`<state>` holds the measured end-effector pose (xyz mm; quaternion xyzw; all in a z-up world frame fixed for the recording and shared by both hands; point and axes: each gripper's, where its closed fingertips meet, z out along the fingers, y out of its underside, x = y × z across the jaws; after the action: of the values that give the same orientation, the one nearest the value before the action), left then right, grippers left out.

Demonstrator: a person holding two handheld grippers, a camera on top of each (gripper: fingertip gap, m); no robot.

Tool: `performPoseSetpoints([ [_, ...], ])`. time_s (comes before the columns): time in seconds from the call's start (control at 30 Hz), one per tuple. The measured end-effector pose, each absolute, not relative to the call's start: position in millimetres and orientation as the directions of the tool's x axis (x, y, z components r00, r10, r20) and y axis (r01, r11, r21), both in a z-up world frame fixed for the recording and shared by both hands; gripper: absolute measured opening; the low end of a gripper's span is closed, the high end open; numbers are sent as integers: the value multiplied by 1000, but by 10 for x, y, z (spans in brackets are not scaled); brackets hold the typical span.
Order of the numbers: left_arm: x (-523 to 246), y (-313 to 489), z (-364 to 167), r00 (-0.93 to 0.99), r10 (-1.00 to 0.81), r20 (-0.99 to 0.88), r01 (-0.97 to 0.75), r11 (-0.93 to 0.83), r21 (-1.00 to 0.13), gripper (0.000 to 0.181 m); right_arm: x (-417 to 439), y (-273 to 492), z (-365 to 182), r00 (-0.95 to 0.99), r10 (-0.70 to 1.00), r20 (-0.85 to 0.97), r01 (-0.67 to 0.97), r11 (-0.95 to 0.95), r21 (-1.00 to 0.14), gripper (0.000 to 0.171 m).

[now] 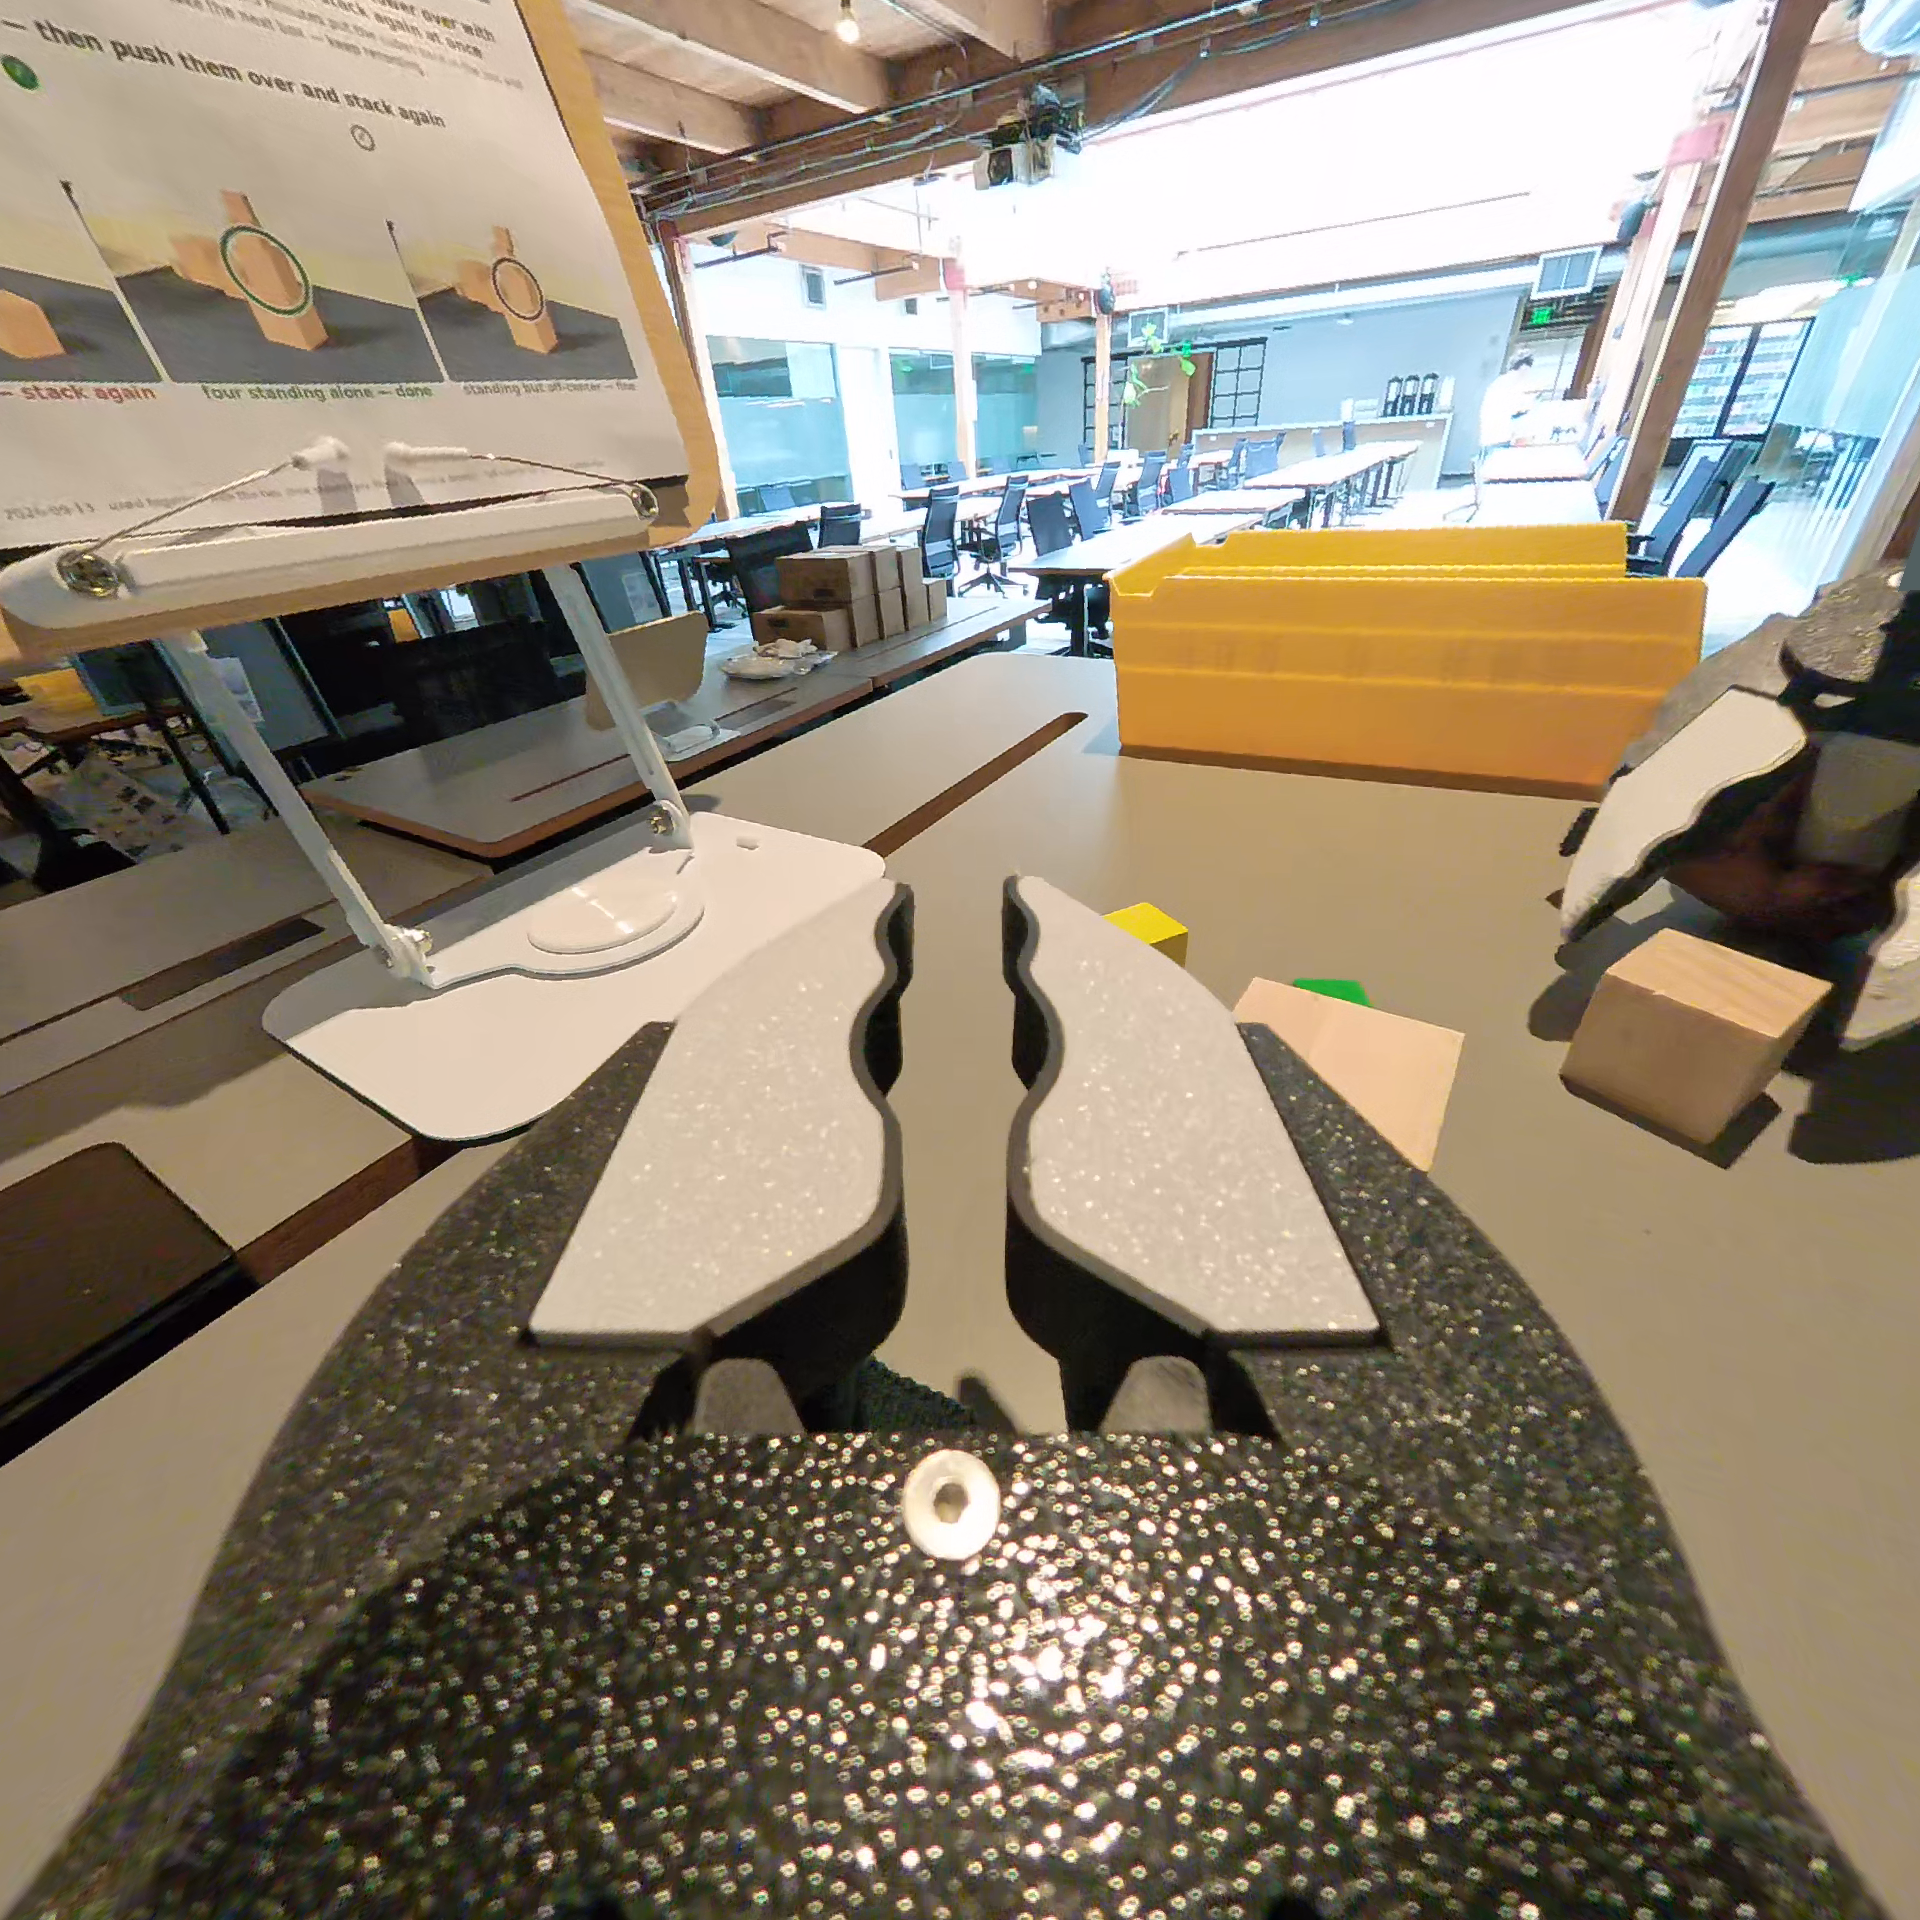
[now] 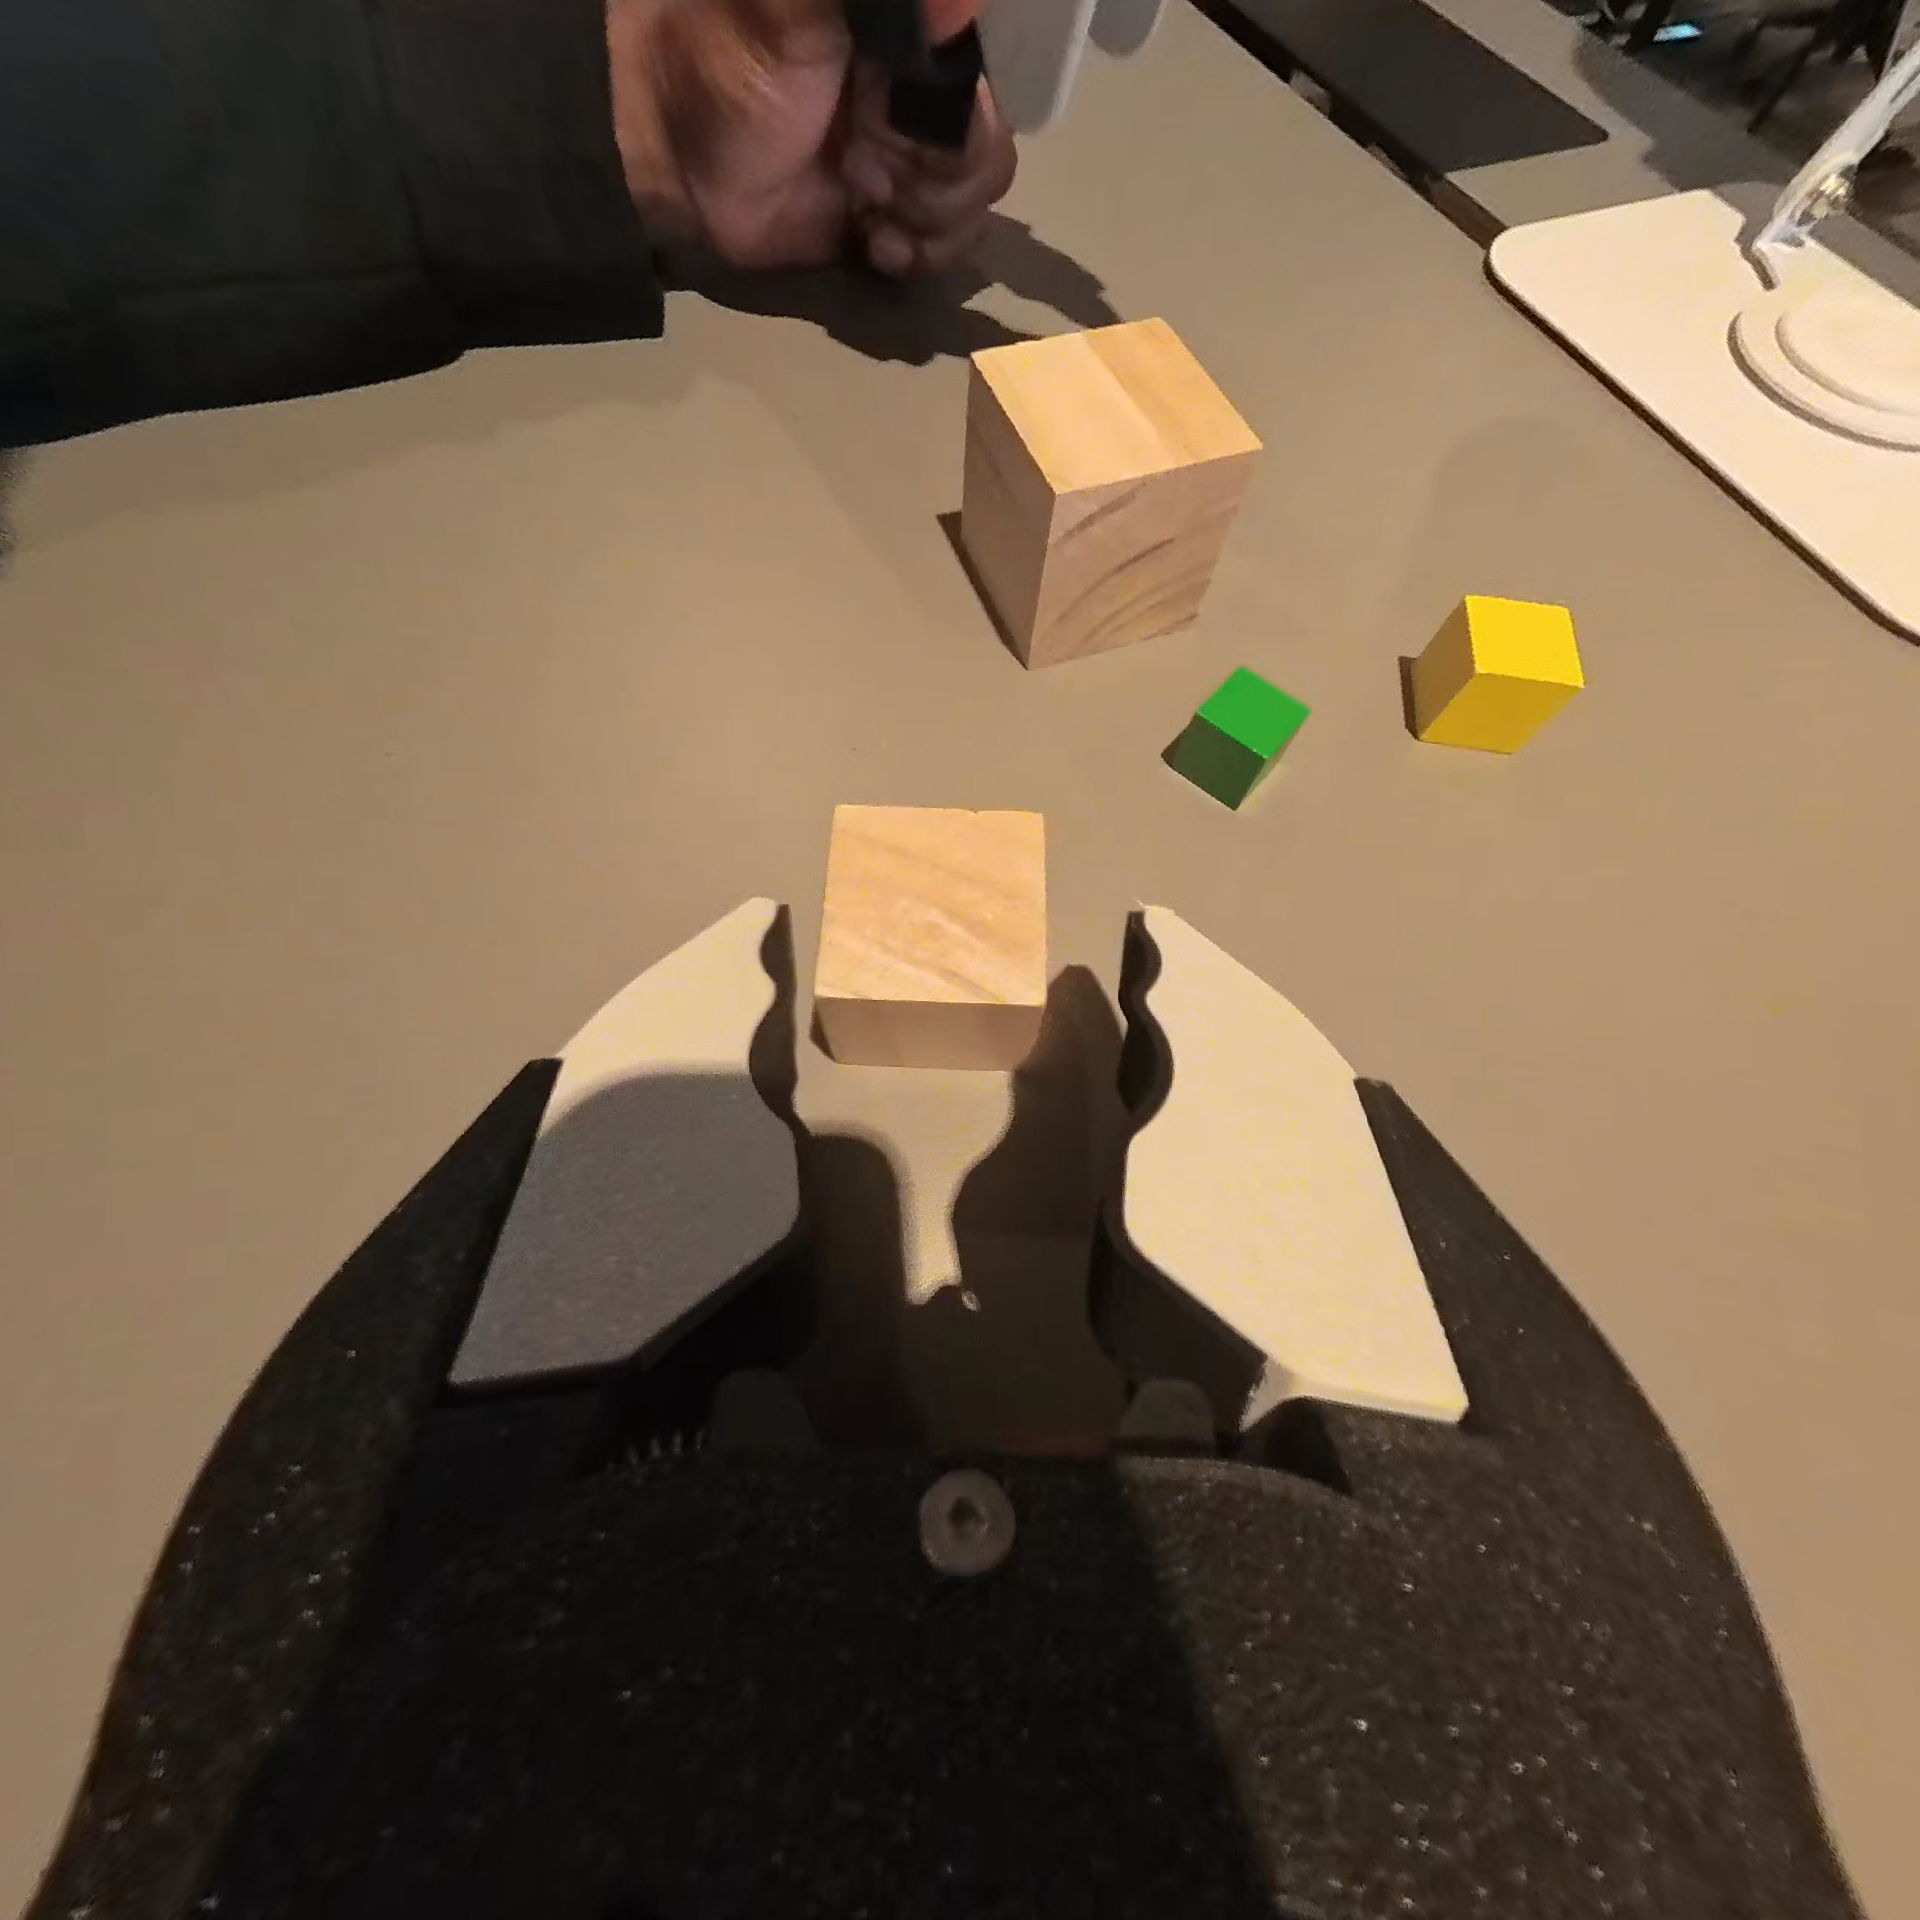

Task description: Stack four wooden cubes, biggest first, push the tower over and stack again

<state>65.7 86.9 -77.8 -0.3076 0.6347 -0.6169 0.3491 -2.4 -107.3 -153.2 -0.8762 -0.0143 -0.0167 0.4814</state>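
Observation:
Four cubes lie apart on the grey table (image 2: 416, 727). The big wooden cube (image 2: 1101, 488) stands farthest off. A small green cube (image 2: 1236, 738) and a yellow cube (image 2: 1496, 675) lie to its right. My right gripper (image 2: 956, 914) is open, low over the table, with the medium wooden cube (image 2: 935, 935) between its fingertips. The left finger is close to that cube and the right finger stands apart from it. My left gripper (image 1: 956, 904) is empty, its jaws nearly together. Its right finger partly hides the big cube (image 1: 1371, 1070). The medium cube (image 1: 1694, 1039) lies at the right.
A white document stand (image 1: 582, 935) with an instruction sheet (image 1: 312, 260) is at the table's left. A yellow bin (image 1: 1403, 665) stands at the far edge. A person's hand (image 2: 810, 135) holds the left gripper. The stand's base (image 2: 1662, 343) lies right of the cubes. The gap from one gripper's tips to the other's is roughly 20 centimetres.

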Motion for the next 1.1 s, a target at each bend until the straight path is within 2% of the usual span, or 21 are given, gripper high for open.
performPoseSetpoints([
  [0.2,654,879,-769,-565,-823,-59,44,42,-998,14,-63,-1047,-1627,996,35,81,86,-591,-802,45],
  [0.4,645,887,-753,-568,-821,-54,51,30,-998,12,-61,-982,-1586,994,98,55,101,-578,-810,45],
  [0.7,634,904,-733,-573,-819,-40,58,9,-998,11,116,-345,-948,935,331,130,300,-539,-787,45],
  [0.8,630,914,-723,-574,-818,-31,59,-3,-998,10,140,-90,-913,910,397,118,339,-549,-764,45],
  [0.9,641,915,-730,-581,-813,-19,46,-10,-999,11,203,70,-999,894,427,136,387,-582,-715,45],
  [1.1,705,929,-736,-584,-812,-20,43,-6,-999,10,273,178,-995,907,411,97,345,-589,-731,45],
])
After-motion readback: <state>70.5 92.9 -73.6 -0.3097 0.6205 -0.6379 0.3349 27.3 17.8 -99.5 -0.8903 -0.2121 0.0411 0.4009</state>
